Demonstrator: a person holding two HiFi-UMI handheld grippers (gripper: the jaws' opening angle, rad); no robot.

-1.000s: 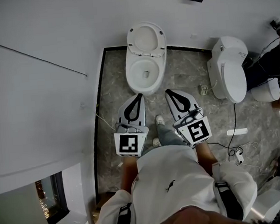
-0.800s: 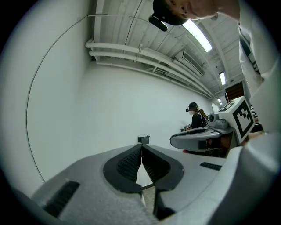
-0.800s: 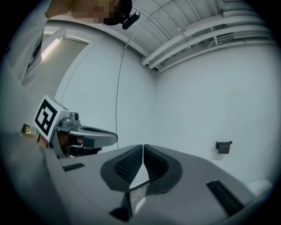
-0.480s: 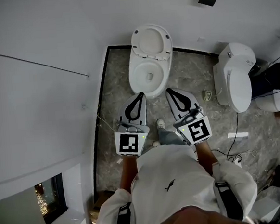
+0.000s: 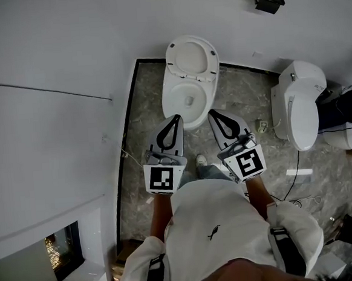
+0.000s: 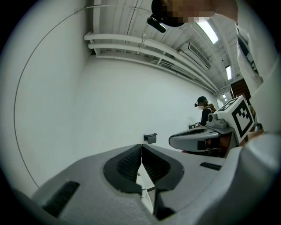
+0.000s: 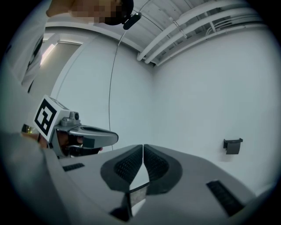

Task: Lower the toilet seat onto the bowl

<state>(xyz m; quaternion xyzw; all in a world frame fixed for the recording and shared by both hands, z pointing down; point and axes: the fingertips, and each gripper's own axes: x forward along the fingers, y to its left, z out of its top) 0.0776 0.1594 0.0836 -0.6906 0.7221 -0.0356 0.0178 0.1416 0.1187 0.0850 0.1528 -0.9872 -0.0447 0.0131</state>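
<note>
The left gripper (image 6: 141, 148) has its jaws pressed fully together, the ribbed pads meeting along 1 line with nothing between them. The right gripper (image 7: 143, 148) is the same: closed and empty. Neither touches anything.

Closed jaws suit this job, in my judgement. A raised seat can be tipped forward by a blunt tip hooked behind its top edge, so a pinch may not be needed.

Both grippers point level and forward, side by side and roughly parallel. The person holds them out in front of the torso with the elbows bent and tucked in. In the head view their tips flank the front of the bowl (image 5: 185, 98), 1 on each side. They are carried well above the floor (image 5: 146, 103), so how close they really are to the toilet cannot be told.

The toilet seat (image 5: 192, 55) stands upright at the back of the bowl, leaning toward the wall (image 5: 66, 54) and leaving the bowl open. I cannot separate the seat ring from any lid behind it. It looks untouched, so the lowering has not begun. The 2 grippers seem held square to the toilet so that either can reach the seat's top edge.

A 2nd toilet (image 5: 300, 106) sits well apart to the right with its lid down. It appears to play no part here.
</note>
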